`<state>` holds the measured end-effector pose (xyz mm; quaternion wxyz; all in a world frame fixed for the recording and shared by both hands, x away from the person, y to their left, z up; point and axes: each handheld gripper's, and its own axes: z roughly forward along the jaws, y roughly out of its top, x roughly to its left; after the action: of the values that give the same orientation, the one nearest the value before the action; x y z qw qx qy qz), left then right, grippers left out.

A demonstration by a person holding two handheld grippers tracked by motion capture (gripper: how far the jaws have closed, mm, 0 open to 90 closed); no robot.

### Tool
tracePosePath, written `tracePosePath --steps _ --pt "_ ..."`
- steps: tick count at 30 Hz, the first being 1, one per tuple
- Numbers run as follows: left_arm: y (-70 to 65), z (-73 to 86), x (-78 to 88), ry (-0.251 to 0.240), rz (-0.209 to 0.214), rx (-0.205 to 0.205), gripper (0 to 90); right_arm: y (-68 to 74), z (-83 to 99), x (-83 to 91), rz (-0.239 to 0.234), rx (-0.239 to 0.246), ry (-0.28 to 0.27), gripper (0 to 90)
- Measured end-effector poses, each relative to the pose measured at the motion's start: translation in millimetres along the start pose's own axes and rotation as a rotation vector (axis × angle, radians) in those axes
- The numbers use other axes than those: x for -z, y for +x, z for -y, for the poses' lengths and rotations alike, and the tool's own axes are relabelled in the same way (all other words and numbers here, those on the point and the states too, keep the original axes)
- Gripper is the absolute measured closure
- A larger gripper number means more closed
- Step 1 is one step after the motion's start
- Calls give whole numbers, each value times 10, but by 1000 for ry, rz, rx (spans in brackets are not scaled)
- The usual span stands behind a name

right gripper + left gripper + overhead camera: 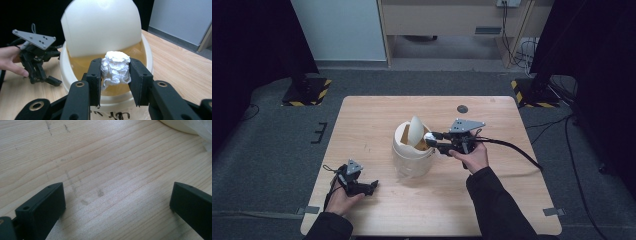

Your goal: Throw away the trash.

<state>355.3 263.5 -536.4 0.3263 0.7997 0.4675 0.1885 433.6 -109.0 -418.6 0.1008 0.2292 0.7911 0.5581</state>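
Paper in the right claw point(115, 71): a crumpled white paper ball point(116, 67) is pinched between the two black jaws, which press on its sides.
Where the ball is: held over the rim of the cream bin point(147, 53), in front of its tilted swing lid point(100, 25); from the high view it sits at the bin's mouth point(430, 136).
How the ball will handle: I judge it very light, soft and springy; it crushes instead of slipping, and nothing in it can break.
Where to hold it: across its widest part, as it is held now; a light squeeze is enough.
Lid: thin, smooth plastic, standing on edge; it looks free to swing, so a nudge from the ball should tip it.
Bin: light and probably easy to push across the wooden surface point(507, 200).
Left claw point(117, 205): jaws wide apart, nothing between them, low over bare wood near the bin's foot point(177, 126); the high view shows it resting at the near left point(373, 187).
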Motion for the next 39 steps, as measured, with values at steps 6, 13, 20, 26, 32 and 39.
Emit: tracePosePath --steps 6,13,20,26,32,39 --pt "0 0 0 0 0 0 0 -19 36 -89 3 -2 21 640" --pt "0 0 0 0 0 0 0 -34 60 -157 -9 -10 36 602" --pt "0 0 0 0 0 0 0 -32 37 -107 0 -4 13 427" --pt "-1 0 0 0 0 0 0 -81 -56 116 89 -9 -49 314" --pt "-2 0 0 0 -1 0 0 -213 86 395 198 -86 -45 251" --pt "-3 0 0 0 -1 1 0 -275 407 647 242 -148 42 230"
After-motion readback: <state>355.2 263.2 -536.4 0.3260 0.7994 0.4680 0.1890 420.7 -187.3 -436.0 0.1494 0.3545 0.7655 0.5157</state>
